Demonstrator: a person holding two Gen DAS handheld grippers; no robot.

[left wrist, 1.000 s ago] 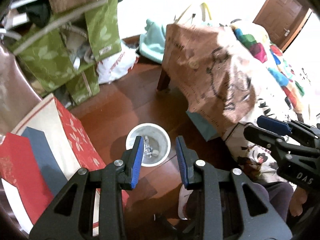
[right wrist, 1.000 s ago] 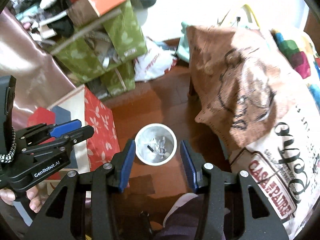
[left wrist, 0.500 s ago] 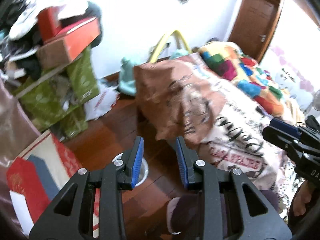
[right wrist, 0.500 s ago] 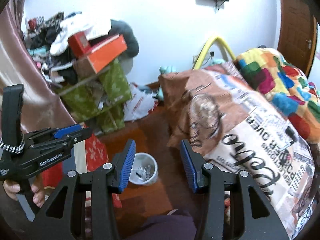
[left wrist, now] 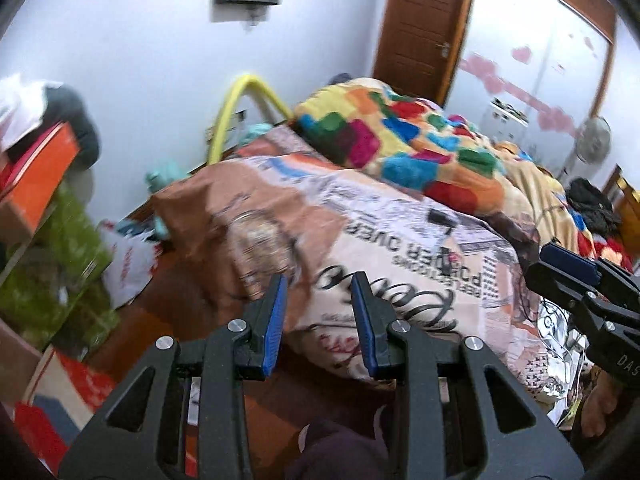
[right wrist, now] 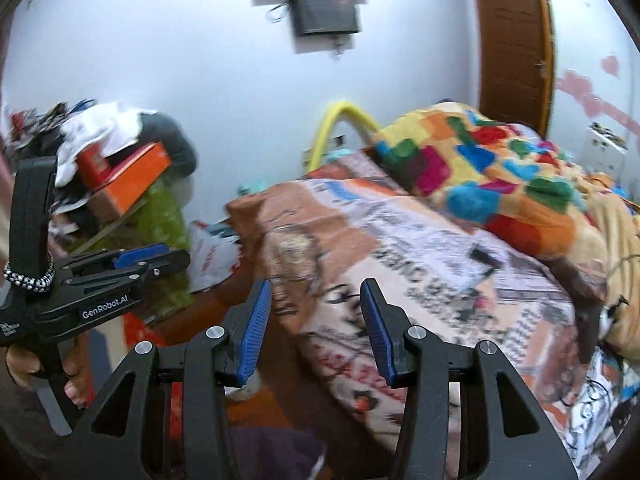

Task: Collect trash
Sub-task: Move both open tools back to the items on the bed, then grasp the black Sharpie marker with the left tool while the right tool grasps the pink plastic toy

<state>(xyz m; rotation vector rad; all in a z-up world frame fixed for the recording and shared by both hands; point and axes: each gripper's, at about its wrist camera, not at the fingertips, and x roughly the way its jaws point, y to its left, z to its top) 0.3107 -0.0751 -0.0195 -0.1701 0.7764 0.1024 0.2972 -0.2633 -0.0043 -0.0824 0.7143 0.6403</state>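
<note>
My left gripper is open and empty, held above the near edge of the bed, which has a printed cover. My right gripper is open and empty too, over the same bed. The right gripper also shows at the right edge of the left wrist view, and the left gripper at the left of the right wrist view. A silvery crumpled wrapper lies on the bed at the right. Only a sliver of the white trash bucket shows behind my right gripper's left finger.
A colourful patchwork blanket lies on the far part of the bed. Stacked boxes and green bags crowd the left wall. A white plastic bag lies on the wooden floor. A brown door stands behind the bed.
Both grippers have tilted up from the floor and the white trash bucket toward the bed and wall. The bucket has dropped almost out of view. Both stay open.
</note>
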